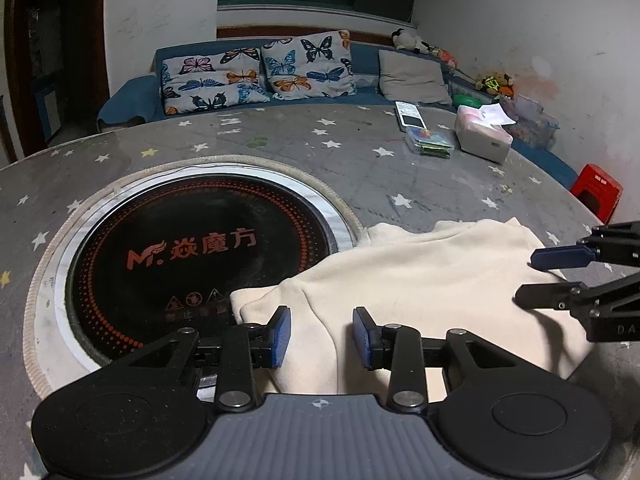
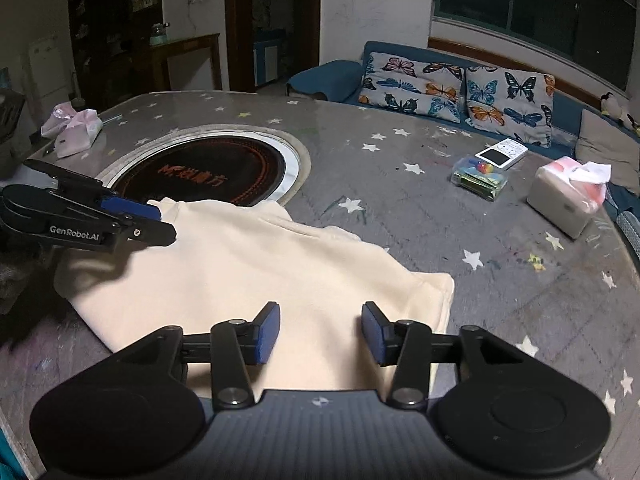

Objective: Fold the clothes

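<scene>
Garment: your cream garment (image 2: 256, 272) lies folded and flat on the counter (image 2: 440, 232), its far edge lapping onto the round black cooktop (image 1: 192, 256) set into the surface.
Left gripper: your left gripper (image 1: 322, 338) sits low over the near left part of the garment, jaws spread with a gap between the blue pads (image 1: 282, 334); cloth shows under and between them, and no pad presses on it.
Right gripper: your right gripper (image 2: 320, 332) hangs over the near right corner of the garment, jaws spread apart, nothing pinched; only flat cloth shows between the pads.
Each in the other's view: the right gripper enters the left wrist view from the right edge, above the garment's right side.
Counter: grey cover printed with stars.
Far side: a tissue box (image 2: 568, 200), a clear plastic case (image 2: 480, 178) and a white handset (image 2: 502, 154) stand well apart from the garment.
Behind: a blue sofa (image 1: 372, 60) with butterfly cushions (image 1: 308, 64).
</scene>
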Tool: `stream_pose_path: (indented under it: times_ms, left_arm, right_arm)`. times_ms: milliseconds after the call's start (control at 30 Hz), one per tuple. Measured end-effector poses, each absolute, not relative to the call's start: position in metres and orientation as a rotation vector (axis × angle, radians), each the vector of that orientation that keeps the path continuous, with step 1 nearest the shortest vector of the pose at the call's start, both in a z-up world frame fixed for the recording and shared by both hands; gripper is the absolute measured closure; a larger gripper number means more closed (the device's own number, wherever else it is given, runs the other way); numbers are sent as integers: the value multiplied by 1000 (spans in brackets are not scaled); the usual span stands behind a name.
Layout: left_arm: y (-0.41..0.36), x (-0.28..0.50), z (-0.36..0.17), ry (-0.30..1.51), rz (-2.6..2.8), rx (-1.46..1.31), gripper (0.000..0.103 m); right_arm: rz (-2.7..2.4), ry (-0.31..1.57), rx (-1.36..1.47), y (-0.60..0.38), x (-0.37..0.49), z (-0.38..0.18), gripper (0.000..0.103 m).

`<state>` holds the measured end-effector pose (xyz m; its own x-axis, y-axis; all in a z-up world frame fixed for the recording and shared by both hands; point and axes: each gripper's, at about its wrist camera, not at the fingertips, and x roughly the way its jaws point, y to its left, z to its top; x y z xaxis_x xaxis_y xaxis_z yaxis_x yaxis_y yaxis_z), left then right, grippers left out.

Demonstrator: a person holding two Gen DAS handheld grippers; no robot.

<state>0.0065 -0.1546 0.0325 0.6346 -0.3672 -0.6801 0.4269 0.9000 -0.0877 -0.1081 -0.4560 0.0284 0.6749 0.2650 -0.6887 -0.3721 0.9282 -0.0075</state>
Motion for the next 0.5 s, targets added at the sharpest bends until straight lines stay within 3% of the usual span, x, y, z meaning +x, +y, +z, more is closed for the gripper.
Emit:
stream_pose_path:
  times_ms: [333, 400, 500]
  left_arm:
    - [-152, -14, 38, 751, -426, 95, 45]
    - [-150, -18, 37, 754, -418, 96, 39]
    - [-147, -24, 37, 756, -402, 93, 34]
  right_arm:
    - [387, 736, -140, -441, -124, 26, 38]
    - [385, 740, -144, -437, -127, 22, 30]
    - [375, 736, -147, -434, -130, 19, 28]
